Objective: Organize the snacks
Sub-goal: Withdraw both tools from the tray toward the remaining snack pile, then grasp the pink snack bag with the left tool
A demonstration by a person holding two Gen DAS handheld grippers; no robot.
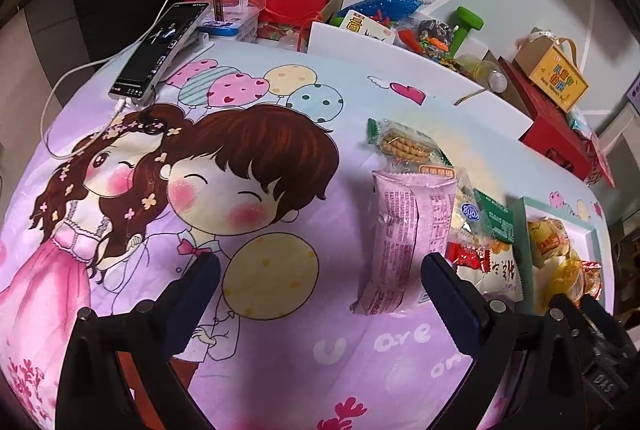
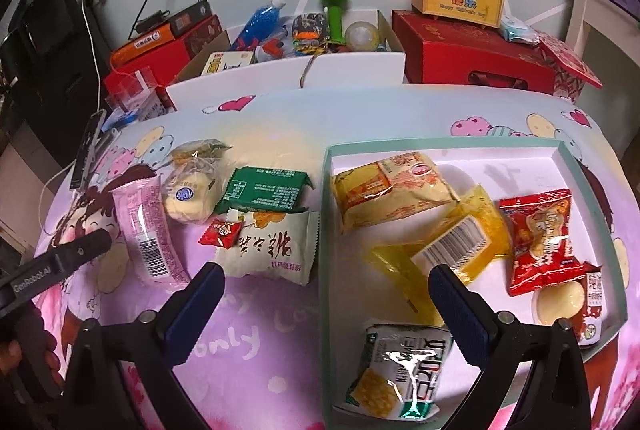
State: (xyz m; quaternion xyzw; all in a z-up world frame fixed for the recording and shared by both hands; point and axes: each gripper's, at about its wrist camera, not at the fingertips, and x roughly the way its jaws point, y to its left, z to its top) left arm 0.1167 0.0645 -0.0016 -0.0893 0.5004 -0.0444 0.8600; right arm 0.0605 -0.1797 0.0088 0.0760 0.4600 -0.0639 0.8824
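Your left gripper [image 1: 320, 294] hangs wide open and empty; the pink packet [image 1: 404, 238] lies lengthwise just inside its right jaw. It looks light, soft and slick, so pinch across its middle, gently. Your right gripper [image 2: 326, 304], also spread and empty, straddles the near-left wall of the green tray [image 2: 325, 230], where several snacks already lie.
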